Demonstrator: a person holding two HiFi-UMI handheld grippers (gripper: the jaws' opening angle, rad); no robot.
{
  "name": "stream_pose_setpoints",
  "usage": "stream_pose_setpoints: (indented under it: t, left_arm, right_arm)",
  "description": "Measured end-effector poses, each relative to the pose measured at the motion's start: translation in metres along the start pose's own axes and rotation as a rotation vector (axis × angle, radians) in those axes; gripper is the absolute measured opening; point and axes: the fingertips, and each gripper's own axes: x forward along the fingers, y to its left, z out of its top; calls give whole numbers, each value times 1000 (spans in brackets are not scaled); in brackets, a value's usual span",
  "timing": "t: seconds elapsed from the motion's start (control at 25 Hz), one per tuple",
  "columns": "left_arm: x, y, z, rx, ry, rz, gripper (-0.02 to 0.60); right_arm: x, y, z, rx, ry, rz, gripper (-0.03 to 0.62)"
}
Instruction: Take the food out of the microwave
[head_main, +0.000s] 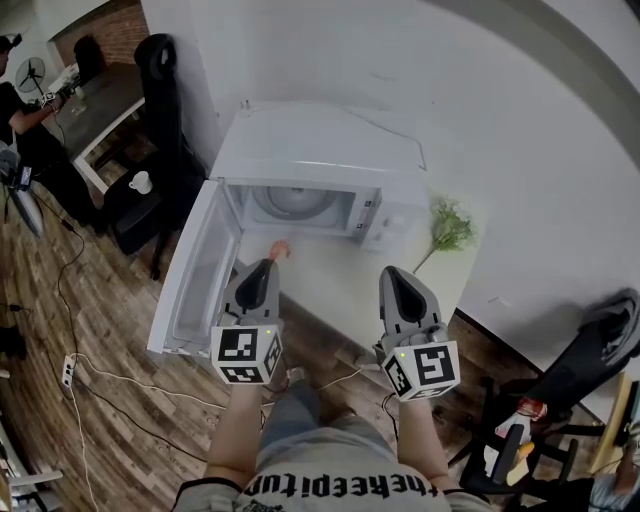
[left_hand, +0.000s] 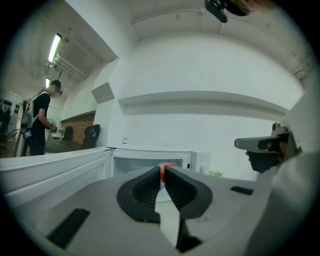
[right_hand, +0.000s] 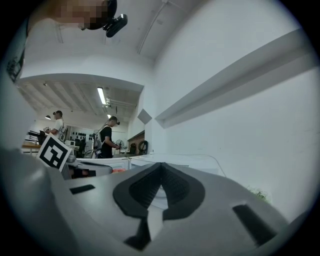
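Left claw (left_hand: 163, 171): jaws almost together, pinching a small orange-red piece of food (left_hand: 167, 167) at their very tips
Right claw (right_hand: 161, 169): jaws closed on nothing, held beside the left one and apart from the food
Food position: outside the oven, just in front of the open cavity and above the white tabletop (head_main: 335, 285), poking out past the left claw's nose
Microwave (head_main: 320, 150): door (head_main: 195, 275) stands wide open to the left; the glass turntable (head_main: 296, 203) looks bare
Handling, as a judgement: small and light, probably soft or smooth-skinned, so a tip-only pinch could squash it or let it slip; a hold across its middle, deeper in the ribbed pads, would be safer
Task stage: seems nearly done, with only the set-down on the tabletop left
Nearby: a green sprig (head_main: 450, 228) lies to the right of the microwave
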Motion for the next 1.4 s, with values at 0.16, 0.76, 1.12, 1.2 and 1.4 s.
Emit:
stream_pose_setpoints:
  t: [0.16,0.76,1.12,1.2,1.4]
  left_arm:
    - [-16,-5,8,2,-20,17,26]
    - [-73,-26,32,25,-91,86,27]
    - [-105,-40,43,37,-130,122,28]
    - [-112,-42,45,39,-138,131,28]
    - [-125,-50,48,40,-153,141,28]
  right_arm:
    - [-10,3,6,-2,-14,18,3]
    - [-52,12,27,-21,-60,79,3]
    - [-78,17,35,-54,-72,93,3]
    - [-83,19,35,-66,-69,96,3]
    - [-96,22,39,-88,-74,103,3]
